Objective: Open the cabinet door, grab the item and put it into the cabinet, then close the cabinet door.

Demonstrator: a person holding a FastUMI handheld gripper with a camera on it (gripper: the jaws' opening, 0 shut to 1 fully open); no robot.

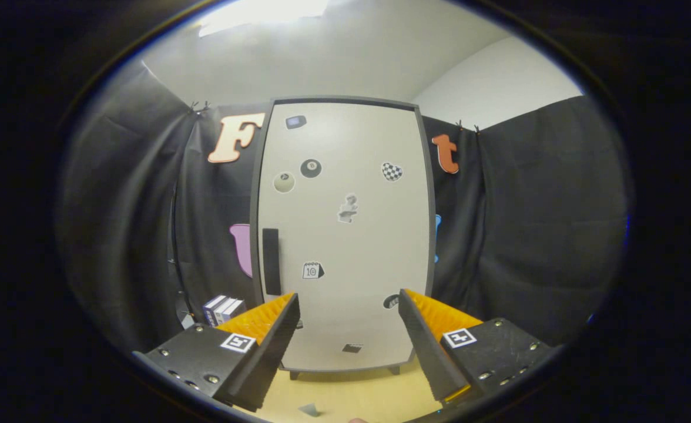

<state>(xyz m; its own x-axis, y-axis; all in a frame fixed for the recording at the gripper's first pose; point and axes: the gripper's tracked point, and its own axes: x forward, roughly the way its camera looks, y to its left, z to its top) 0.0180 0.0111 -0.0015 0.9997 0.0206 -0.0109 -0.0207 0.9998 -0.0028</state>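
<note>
gripper (348,311) released, fingers apart, empty | cabinet (345,235) door shut, ahead; handle (271,261) at left edge | sticker (312,270) reads "10" | boxes (223,309) left of cabinet, writing unreadable

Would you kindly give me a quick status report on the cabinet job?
Gripper open, empty, facing the cabinet. Tall white sticker-covered cabinet door shut, black handle untouched. Small box waiting left of cabinet. Nothing in the way.

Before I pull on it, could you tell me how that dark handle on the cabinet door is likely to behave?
The handle looks like a stiff, flat vertical bar, probably rigid but shallow to grip. The door is closed and broad, so it likely swings. The open gripper hangs short of it.
</note>
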